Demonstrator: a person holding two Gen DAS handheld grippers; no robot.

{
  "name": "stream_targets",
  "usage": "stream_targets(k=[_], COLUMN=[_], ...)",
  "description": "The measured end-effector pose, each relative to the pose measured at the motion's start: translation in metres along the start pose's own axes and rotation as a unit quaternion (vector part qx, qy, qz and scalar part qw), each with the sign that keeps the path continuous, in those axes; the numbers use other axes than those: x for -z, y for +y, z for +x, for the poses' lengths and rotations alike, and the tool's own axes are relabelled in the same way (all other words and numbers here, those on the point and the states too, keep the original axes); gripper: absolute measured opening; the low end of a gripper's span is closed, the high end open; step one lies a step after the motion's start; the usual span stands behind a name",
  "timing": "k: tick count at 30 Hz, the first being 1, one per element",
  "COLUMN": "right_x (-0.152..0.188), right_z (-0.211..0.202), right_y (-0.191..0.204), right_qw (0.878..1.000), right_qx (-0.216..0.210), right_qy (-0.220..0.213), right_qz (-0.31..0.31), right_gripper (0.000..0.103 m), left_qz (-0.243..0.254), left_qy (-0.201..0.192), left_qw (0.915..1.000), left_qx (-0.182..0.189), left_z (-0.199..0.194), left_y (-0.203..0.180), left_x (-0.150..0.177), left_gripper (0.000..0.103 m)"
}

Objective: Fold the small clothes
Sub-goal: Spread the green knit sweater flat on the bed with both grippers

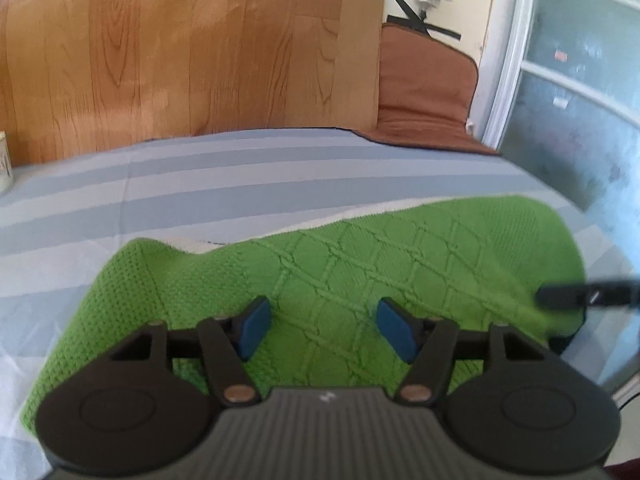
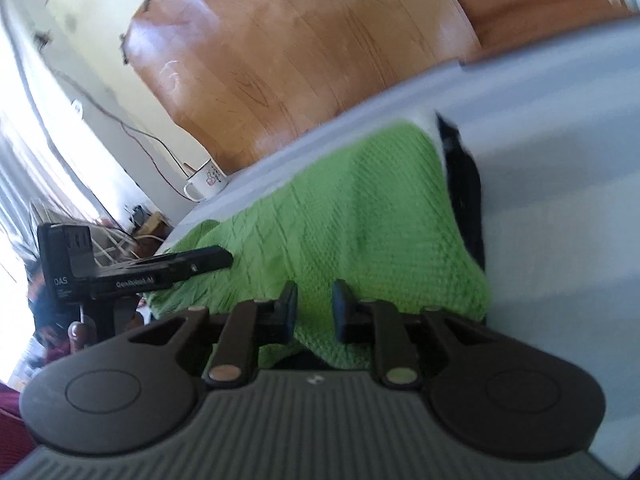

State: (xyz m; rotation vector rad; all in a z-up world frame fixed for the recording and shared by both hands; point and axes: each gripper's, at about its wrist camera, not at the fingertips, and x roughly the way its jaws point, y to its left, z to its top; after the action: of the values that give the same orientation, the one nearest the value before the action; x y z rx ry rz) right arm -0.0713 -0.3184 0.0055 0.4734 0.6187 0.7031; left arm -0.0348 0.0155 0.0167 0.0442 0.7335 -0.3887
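Observation:
A green knitted garment [image 1: 360, 264] lies folded on the striped bed sheet [image 1: 200, 184], with a white layer showing along its far edge. My left gripper [image 1: 320, 328] hovers over its near part, open, blue pads wide apart with nothing pinched. One finger of the right gripper [image 1: 560, 296] reaches in over the garment's right end. In the right wrist view the same green garment [image 2: 360, 220] has a black and white piece [image 2: 464, 184] at its far side. My right gripper [image 2: 314, 308] stands just above the near edge, open by a narrow gap, the pads not pressing the cloth.
A wooden headboard [image 1: 180, 48] rises behind the bed. A brown cushion [image 1: 424, 92] sits at the back right, by a glass door [image 1: 580, 100]. A white mug [image 2: 206, 184] stands at the bed's far left corner, with cables and clutter beyond it.

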Motion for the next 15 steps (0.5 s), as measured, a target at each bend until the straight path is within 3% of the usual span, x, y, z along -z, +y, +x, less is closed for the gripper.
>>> stream_targets(k=[6, 12, 15], right_x=[-0.007, 0.006, 0.014], right_z=[0.014, 0.039, 0.042], right_y=[0.019, 0.031, 0.021], right_qw=[0.999, 0.996, 0.997], right_qx=[-0.01, 0.033, 0.042], right_qy=[-0.023, -0.015, -0.019], right_qz=[-0.032, -0.077, -0.069], right_gripper=[0.027, 0.03, 0.032], left_qz=[0.013, 0.002, 0.001], left_qy=[0.002, 0.004, 0.005], left_qw=[0.9993, 0.9985, 0.9979], left_qx=[-0.035, -0.054, -0.064], left_z=[0.005, 0.006, 0.007], left_y=[-0.017, -0.022, -0.027], left_x=[0.0, 0.0, 0.0], left_gripper=[0.068, 0.072, 0.078])
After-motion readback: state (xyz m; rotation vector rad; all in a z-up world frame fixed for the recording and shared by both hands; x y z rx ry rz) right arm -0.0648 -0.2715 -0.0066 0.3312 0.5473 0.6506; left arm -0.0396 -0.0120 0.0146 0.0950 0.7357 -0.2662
